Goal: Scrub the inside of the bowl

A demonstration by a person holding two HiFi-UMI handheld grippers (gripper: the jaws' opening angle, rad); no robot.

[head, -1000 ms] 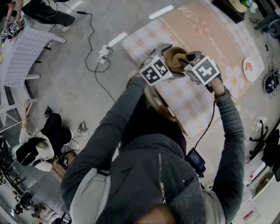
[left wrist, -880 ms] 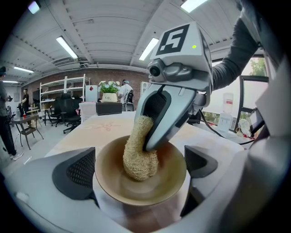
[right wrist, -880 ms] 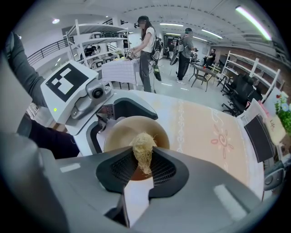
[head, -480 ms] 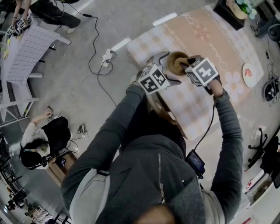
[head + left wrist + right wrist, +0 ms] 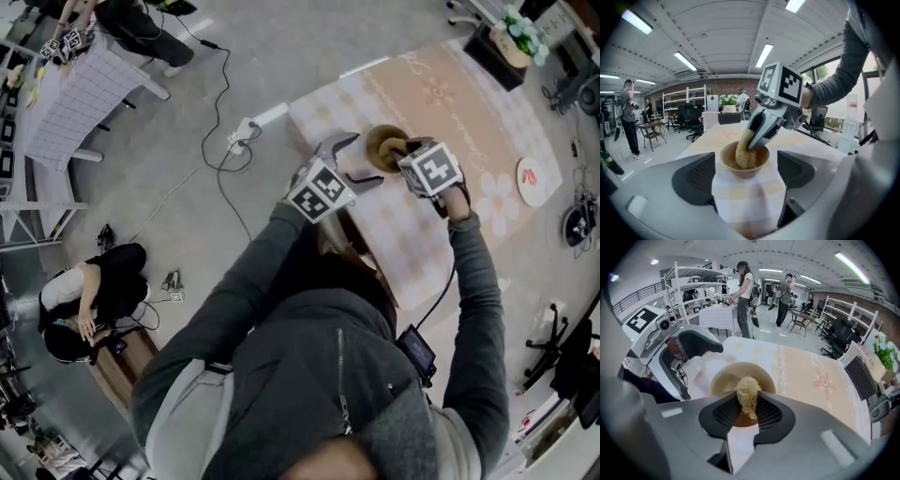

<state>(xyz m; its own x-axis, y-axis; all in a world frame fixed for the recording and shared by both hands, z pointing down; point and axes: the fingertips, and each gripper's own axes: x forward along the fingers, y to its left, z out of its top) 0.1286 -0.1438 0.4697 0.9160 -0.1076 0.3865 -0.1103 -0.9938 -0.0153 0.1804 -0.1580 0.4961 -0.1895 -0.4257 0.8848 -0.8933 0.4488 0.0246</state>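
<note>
**A:** Where was the bowl?

**B:** The bowl [image 5: 380,141] stood upright on the checked cloth [image 5: 412,234], right in front of the person. It was just beyond the tips of the left tongs [image 5: 367,157].

**A:** Were those tongs holding it?

**B:** No. Their jaws had just been closing a little but stood well apart, with nothing between them. In the left gripper view the bowl showed past the two pads, not touching either.

**A:** And the other hand?

**B:** The right tongs [image 5: 403,150] were clamped on a yellowish scrubber [image 5: 747,392]. They slanted steeply down, so the scrubber's lower end reached inside the bowl. Seen across the table, it lay against the inner wall and bottom.

**A:** How were the arms set?

**B:** Both were stretched forward in grey sleeves. The left sleeve [image 5: 234,281] ran up from the shoulder to its marker cube, with the tongs lying nearly level and aimed at the bowl's side. The right sleeve [image 5: 478,309] came up the other side, with the wrist bent over the bowl and the hand gripping just behind its cube.

**A:** Were the two tools touching?

**B:** They were near each other, but I couldn't see any contact between them.
</note>
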